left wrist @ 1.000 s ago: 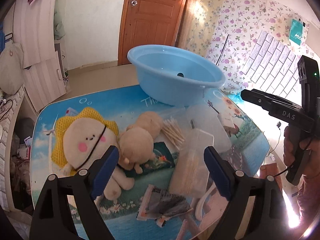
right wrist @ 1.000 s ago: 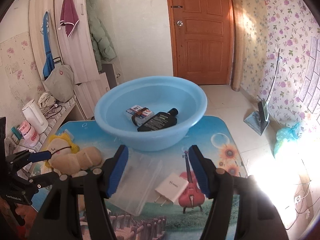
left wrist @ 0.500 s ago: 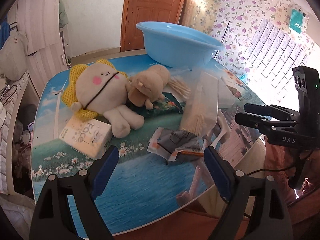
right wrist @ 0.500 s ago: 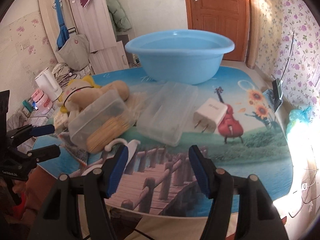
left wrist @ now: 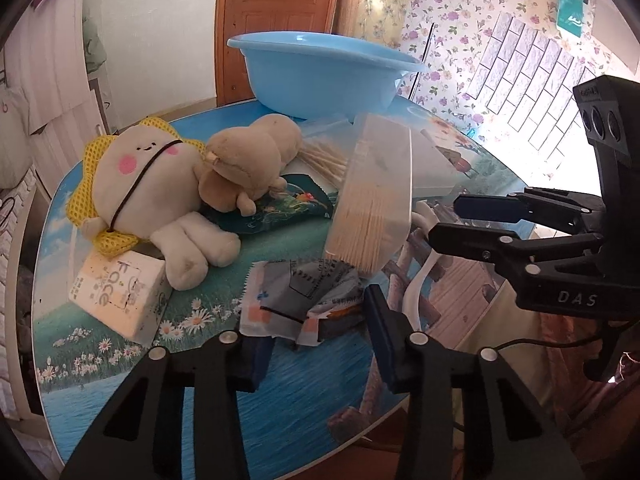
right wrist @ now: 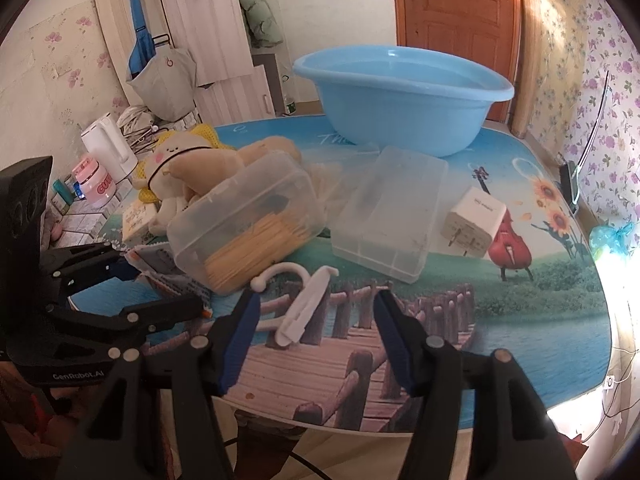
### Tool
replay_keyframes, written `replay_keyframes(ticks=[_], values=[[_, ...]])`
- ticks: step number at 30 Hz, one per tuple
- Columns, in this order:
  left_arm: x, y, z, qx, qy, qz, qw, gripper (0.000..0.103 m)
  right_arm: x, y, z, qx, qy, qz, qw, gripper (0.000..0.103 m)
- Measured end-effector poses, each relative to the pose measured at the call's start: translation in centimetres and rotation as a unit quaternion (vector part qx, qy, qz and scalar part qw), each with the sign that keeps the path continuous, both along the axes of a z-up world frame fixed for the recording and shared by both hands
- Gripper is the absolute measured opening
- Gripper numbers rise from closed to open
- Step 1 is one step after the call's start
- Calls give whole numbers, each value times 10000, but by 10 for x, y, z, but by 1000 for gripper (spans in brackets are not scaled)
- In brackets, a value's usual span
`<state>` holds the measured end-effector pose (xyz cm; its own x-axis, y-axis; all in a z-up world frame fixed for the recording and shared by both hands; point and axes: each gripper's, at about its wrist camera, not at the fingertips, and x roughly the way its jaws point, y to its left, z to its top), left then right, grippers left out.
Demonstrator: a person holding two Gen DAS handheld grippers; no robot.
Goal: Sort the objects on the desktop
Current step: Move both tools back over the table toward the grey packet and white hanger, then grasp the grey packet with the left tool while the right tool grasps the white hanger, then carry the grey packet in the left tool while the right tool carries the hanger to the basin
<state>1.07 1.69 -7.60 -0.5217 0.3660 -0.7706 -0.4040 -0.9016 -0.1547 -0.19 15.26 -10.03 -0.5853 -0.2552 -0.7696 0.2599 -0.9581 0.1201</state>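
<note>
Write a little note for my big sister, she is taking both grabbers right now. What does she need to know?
Left gripper: open, fingers around the crinkled grey packet at the table's near edge, not yet closed on it.
Right gripper: open, empty, hovering over the white plastic hook.
Blue basin stands at the far side of the table; from here its inside cannot be seen.
Still on the table: two plush toys, tissue pack, clear box of sticks, its lid, white charger, loose cotton swabs.
Left to do: almost everything.
</note>
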Motion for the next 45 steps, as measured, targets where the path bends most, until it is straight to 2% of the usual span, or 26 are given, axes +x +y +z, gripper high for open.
replay_keyframes(ticks=[3, 5, 8, 9, 15, 20, 22, 23, 26, 28, 32, 38, 40, 41, 42, 45], values=[[2, -5, 3, 68, 37, 37, 10000, 33, -5, -7, -6, 109, -125, 72, 9998, 36], [4, -9, 5, 14, 75, 100, 9999, 32, -6, -8, -10, 46, -180, 95, 9998, 32], [6, -15, 5, -21, 70, 199, 9998, 32, -7, -7, -11, 113, -204, 143, 9996, 12], [7, -18, 5, -31, 67, 243, 9997, 32, -7, -5, -11, 79, -231, 140, 9996, 12], [10, -30, 3, -84, 72, 426, 9990, 33, -6, 28, -6, 30, -151, -243, 9996, 11], [10, -28, 0, -194, 94, 458, 9987, 42, -10, 49, -7, 45, -162, -561, 9983, 12], [9, -26, -3, -219, 69, 456, 9987, 47, -10, 52, -6, -110, -205, -604, 9979, 14], [9, -24, -3, -238, 110, 456, 9986, 49, -10, 52, -5, -187, -230, -618, 9976, 16], [10, -16, -6, -457, 238, 426, 9978, 53, -7, 47, -3, -200, -264, -614, 9976, 38], [11, -13, -7, -524, 308, 408, 9973, 53, -4, 39, -2, -74, -170, -521, 9985, 41], [10, -15, -3, -330, 244, 339, 9986, 36, -1, 25, -4, 186, -104, -328, 9992, 52], [13, -19, 6, -241, 343, 432, 9982, 27, -5, 18, -16, 502, -125, -309, 9982, 54], [14, -21, 9, -180, 369, 465, 9981, 26, -5, 17, -17, 591, -9, -277, 9979, 54], [13, -23, 11, -153, 374, 469, 9981, 25, -5, 18, -18, 570, -11, -262, 9980, 54], [13, -24, 14, -124, 384, 468, 9981, 25, -6, 18, -18, 574, -6, -259, 9980, 46], [16, -26, 23, -62, 493, 499, 9975, 25, -5, 24, -17, 453, -23, -246, 9987, 46]])
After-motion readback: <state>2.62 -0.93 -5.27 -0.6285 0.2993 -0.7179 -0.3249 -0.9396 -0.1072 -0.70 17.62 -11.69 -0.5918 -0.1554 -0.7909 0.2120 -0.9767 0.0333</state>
